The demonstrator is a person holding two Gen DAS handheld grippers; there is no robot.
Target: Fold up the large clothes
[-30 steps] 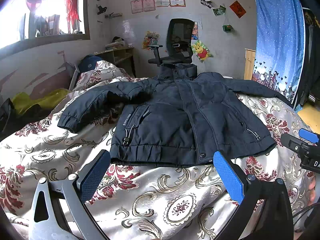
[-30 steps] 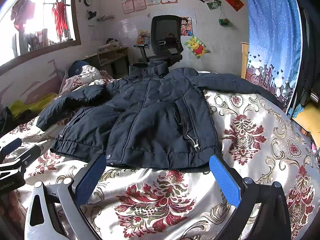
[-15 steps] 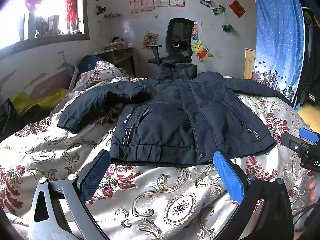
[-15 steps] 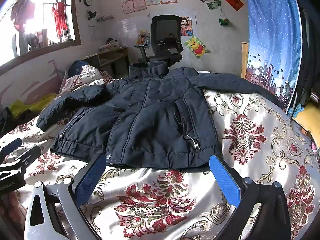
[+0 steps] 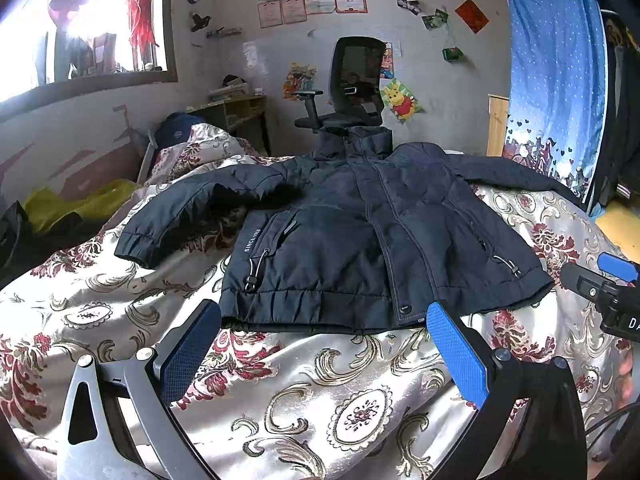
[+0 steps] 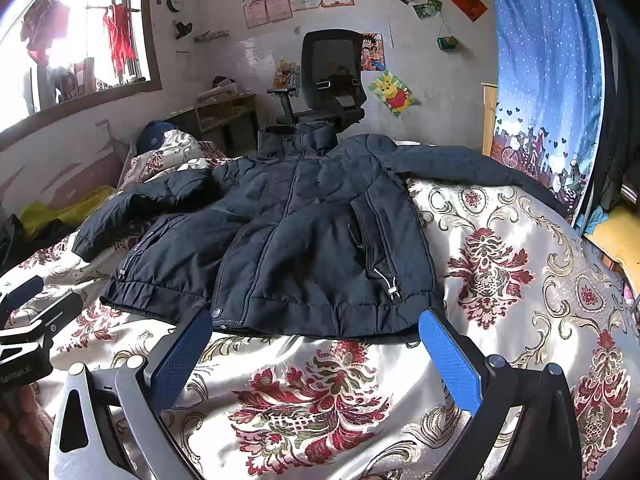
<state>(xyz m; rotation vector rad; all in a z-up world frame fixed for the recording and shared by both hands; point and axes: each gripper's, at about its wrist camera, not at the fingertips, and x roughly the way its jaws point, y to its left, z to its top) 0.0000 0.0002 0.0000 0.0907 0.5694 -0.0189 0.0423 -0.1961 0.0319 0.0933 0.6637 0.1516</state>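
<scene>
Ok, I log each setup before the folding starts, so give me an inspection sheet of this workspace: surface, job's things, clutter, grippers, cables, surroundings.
Surface: floral bedspread, rumpled, bare in front of the grippers.
Job's things: dark jacket lying front up, closed, collar toward the far wall, hem nearest; one sleeve bent, the other sleeve stretched toward the curtain.
Clutter: yellow cloth at the bed's far left edge.
Grippers: left gripper open, short of the hem, holding nothing; right gripper open, also short of the hem, empty.
Cables: thin dark cable by the right gripper's body.
Surroundings: office chair, window, blue curtain, desk.
</scene>
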